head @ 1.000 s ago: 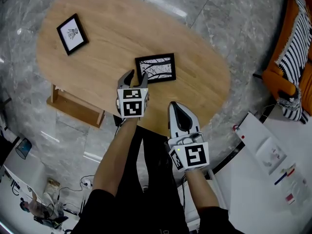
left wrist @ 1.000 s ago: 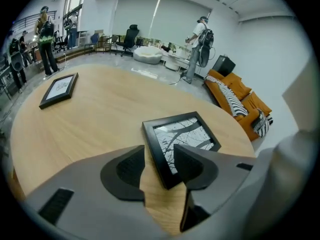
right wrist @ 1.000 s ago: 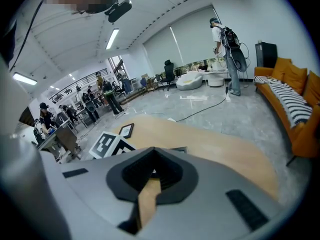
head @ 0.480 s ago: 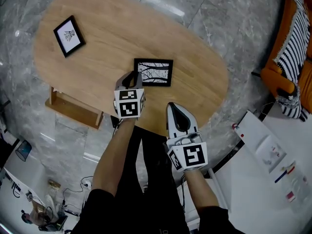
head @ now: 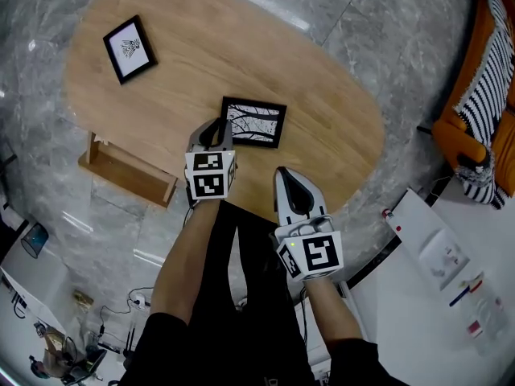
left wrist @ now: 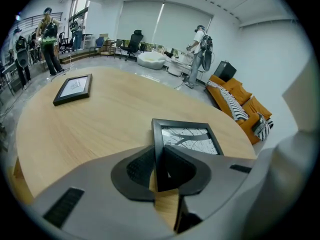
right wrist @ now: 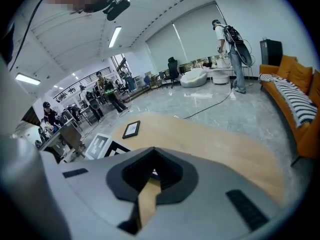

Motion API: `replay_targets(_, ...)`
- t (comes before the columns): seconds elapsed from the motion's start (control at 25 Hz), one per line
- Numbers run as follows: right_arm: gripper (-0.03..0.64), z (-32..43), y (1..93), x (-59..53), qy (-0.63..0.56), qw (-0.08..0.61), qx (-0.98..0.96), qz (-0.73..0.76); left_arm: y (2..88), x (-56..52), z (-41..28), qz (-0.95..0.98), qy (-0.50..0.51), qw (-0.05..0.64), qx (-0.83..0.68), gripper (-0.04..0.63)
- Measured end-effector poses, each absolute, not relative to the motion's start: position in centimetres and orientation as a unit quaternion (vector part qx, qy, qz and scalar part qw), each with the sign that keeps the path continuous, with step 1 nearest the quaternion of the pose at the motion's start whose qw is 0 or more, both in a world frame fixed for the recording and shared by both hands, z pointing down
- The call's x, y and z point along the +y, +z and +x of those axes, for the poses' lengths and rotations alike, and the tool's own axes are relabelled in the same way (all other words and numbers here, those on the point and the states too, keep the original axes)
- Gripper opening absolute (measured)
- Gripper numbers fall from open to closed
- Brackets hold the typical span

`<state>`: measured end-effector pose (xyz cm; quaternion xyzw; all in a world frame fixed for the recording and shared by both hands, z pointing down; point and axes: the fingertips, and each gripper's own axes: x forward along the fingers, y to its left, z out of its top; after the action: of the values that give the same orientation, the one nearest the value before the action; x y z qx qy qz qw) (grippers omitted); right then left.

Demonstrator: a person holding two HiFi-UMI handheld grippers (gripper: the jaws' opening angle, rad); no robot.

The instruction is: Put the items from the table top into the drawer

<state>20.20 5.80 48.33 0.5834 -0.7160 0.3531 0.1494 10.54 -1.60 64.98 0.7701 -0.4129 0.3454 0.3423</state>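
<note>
A black picture frame with a branch print lies on the oval wooden table. My left gripper has its jaws closing on the frame's near left edge, and the pads press on it. A smaller black frame lies at the table's far left, also visible in the left gripper view and the right gripper view. My right gripper hangs shut over the table's near edge, holding nothing. An open wooden drawer juts out below the table's left side.
An orange sofa with a striped blanket stands at the right. A white board with papers lies on the marble floor at the lower right. Several people and office chairs stand far behind the table.
The left gripper's jaws went from wide open to closed on the branch-print frame's edge. The frame has turned slightly on the table. The right gripper stayed put.
</note>
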Motion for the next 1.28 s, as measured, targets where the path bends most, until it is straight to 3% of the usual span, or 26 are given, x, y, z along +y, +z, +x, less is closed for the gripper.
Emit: replay_targets(1.28,0.008,2.2,48.2,5.1,0.347,0.197,-0.803,0.442,63.2,2.1,-11.4,0.689,0.295,0.389,-0.536,0.074)
